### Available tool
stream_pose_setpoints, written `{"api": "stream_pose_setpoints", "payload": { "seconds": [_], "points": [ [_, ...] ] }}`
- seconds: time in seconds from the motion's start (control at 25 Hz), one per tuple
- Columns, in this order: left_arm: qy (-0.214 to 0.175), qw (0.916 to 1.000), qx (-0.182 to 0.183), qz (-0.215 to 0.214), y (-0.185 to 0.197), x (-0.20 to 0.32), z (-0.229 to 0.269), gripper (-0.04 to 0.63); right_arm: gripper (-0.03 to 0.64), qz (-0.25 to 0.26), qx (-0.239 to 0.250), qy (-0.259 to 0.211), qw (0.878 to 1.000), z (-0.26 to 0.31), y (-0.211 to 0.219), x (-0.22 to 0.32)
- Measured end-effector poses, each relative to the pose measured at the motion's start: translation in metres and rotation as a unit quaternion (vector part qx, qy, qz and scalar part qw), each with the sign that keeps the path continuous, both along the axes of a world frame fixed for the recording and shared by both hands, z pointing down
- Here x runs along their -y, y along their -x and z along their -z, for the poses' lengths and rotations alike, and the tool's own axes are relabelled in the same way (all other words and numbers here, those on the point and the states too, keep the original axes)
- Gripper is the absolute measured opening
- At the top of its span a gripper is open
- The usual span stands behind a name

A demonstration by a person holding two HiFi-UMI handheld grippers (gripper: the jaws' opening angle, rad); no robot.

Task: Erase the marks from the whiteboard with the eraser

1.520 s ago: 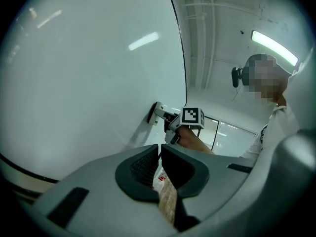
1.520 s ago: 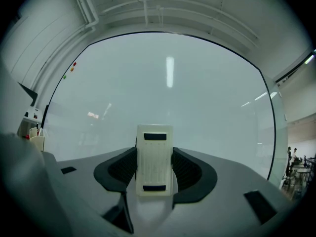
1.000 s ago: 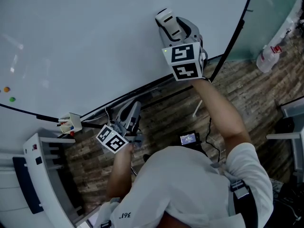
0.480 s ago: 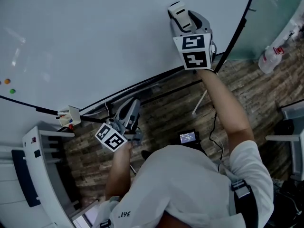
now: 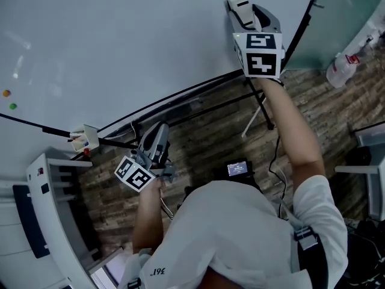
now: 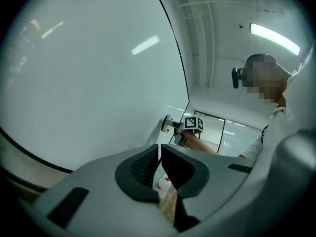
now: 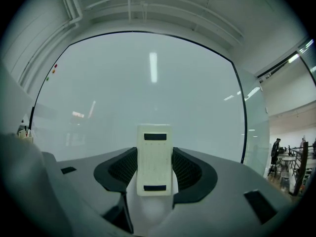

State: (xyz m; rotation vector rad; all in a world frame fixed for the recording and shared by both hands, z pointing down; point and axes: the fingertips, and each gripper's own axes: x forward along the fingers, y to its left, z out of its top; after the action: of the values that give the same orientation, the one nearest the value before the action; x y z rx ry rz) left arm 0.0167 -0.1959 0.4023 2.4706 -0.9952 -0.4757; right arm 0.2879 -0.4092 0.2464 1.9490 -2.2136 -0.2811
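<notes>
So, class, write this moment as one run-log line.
right hand-held gripper: shut on eraser, at whiteboard | left hand-held gripper: shut, empty, low, off the whiteboard

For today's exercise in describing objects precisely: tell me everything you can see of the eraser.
The eraser is a cream, plastic-looking rectangular block with two dark slots on its back, one near each end. It stands upright, clamped on both long sides by the right claw. It faces the whiteboard, toward the board's right edge. Whether it touches the board cannot be told.
</notes>
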Motion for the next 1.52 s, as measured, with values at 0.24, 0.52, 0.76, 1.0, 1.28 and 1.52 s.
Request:
{"api": "stream_pose_setpoints", "payload": {
  "seconds": [0.24, 0.52, 0.76, 1.0, 1.28, 1.52],
  "points": [
    [-0.008, 0.9999, -0.012, -0.006, 0.013, -0.019, 0.003, 0.008, 0.241, 0.025, -0.001, 0.002, 1.0, -0.006, 0.019, -0.043],
    [-0.003, 0.9997, -0.012, -0.02, 0.044, -0.065, 0.006, 0.008, 0.241, 0.031, 0.009, 0.014, 0.999, -0.014, 0.053, -0.101],
    [-0.01, 0.9997, -0.009, -0.023, 0.07, -0.101, 0.013, 0.008, 0.241, 0.031, 0.017, 0.013, 0.999, -0.016, 0.076, -0.147],
    [-0.018, 0.9994, -0.012, -0.026, 0.087, -0.131, 0.016, 0.008, 0.241, 0.031, 0.035, 0.016, 0.999, -0.023, 0.089, -0.19],
    [-0.016, 0.9991, -0.017, -0.035, 0.103, -0.161, 0.012, 0.008, 0.241, 0.032, 0.055, 0.029, 0.998, -0.043, 0.102, -0.237],
    [-0.014, 0.9989, -0.023, -0.039, 0.119, -0.177, 0.008, 0.008, 0.241, 0.033, 0.074, 0.047, 0.996, -0.066, 0.115, -0.268]
  ]
}}
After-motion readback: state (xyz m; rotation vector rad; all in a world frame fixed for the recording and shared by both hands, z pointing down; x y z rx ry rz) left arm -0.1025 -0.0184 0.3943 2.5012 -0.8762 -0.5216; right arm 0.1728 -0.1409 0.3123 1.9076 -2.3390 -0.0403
